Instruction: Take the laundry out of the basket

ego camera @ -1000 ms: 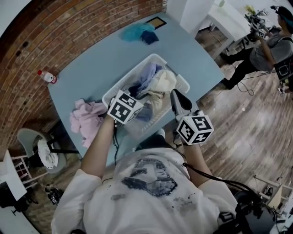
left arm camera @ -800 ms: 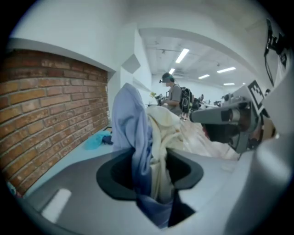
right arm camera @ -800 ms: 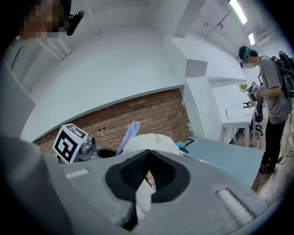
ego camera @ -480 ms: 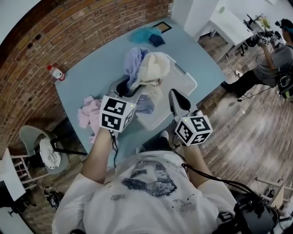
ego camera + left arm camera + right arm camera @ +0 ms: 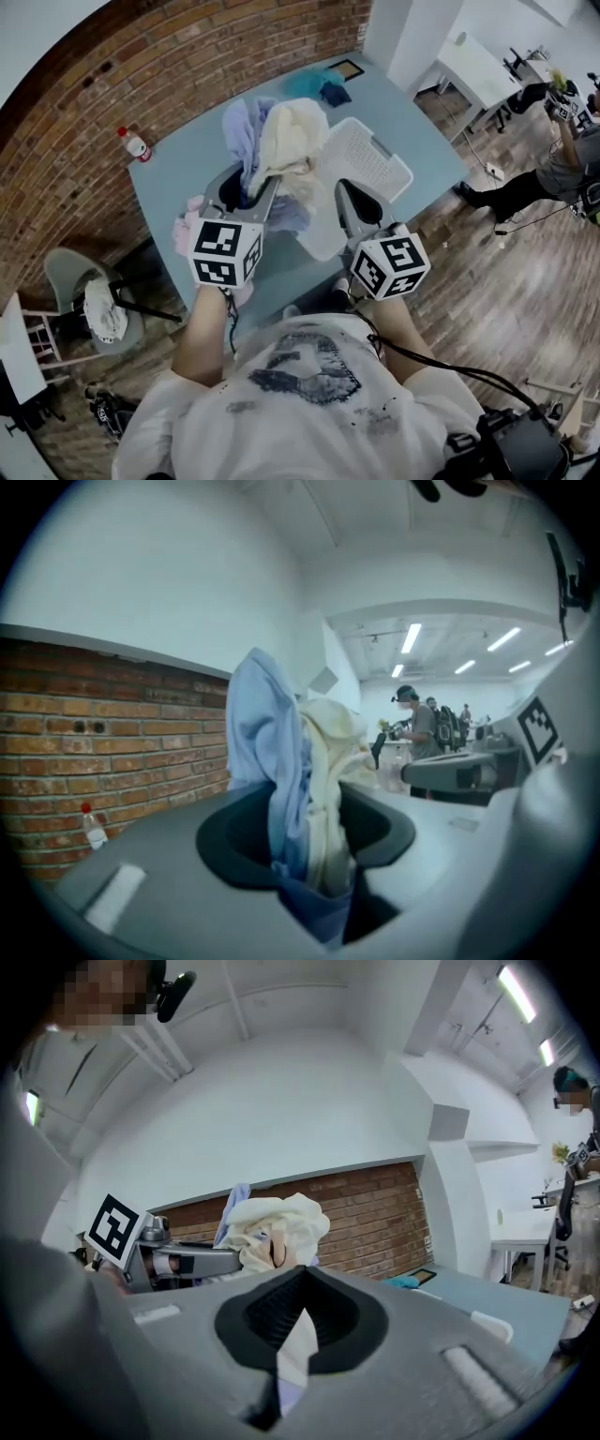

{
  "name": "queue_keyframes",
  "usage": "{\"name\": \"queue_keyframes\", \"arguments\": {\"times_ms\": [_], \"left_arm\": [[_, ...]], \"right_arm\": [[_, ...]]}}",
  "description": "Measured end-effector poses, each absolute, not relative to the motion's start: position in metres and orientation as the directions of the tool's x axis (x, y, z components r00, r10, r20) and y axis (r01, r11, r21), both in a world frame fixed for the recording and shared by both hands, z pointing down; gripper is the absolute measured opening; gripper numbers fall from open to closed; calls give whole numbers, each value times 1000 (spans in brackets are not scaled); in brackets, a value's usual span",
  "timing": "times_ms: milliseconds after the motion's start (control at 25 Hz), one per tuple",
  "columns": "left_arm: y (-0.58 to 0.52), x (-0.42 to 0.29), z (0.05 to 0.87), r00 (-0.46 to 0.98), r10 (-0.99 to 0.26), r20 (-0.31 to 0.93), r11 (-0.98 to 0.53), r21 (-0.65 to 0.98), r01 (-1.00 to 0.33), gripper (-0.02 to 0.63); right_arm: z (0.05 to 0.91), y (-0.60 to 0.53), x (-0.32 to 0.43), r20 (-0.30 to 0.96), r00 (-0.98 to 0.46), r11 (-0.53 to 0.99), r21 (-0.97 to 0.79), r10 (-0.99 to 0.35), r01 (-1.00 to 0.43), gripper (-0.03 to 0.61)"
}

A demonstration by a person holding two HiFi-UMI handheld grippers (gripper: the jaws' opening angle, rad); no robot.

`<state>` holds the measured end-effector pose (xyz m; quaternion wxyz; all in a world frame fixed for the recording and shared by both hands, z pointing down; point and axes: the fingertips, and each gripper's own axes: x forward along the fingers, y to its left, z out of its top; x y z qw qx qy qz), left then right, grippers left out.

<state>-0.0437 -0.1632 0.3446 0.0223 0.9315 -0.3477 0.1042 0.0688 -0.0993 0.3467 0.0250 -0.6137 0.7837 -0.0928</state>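
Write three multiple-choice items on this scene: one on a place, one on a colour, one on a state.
1. Where is the bottle? A on a chair; B on the table, near the brick wall; C on the floor.
2. What colour is the basket? A white; B black; C red.
3. What is the left gripper doing? A standing open, empty; B lying on the table; C clamping clothes.
Answers: B, it stands at the table's corner by the bricks; A, its mesh shows white; C, blue and cream cloth sits pinched between its jaws.
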Motion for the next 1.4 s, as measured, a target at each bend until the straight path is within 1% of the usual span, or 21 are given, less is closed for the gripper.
{"name": "queue_keyframes", "arguments": {"times_ms": [400, 800, 1400], "left_arm": [[-143, -93, 331, 675, -721, 157, -687, -35, -726, 178], [-143, -124, 337, 635, -755, 163, -646, -28, -762, 178], [-147, -129, 348, 621, -759, 195, -638, -28, -770, 178]], "right_arm": [[325, -94, 29, 30, -299, 292, -145, -954, -945, -3], [326, -100, 6, 35, -334, 327, -130, -942, -936, -3], [329, -108, 4, 47, -348, 340, -133, -936, -931, -3]]}}
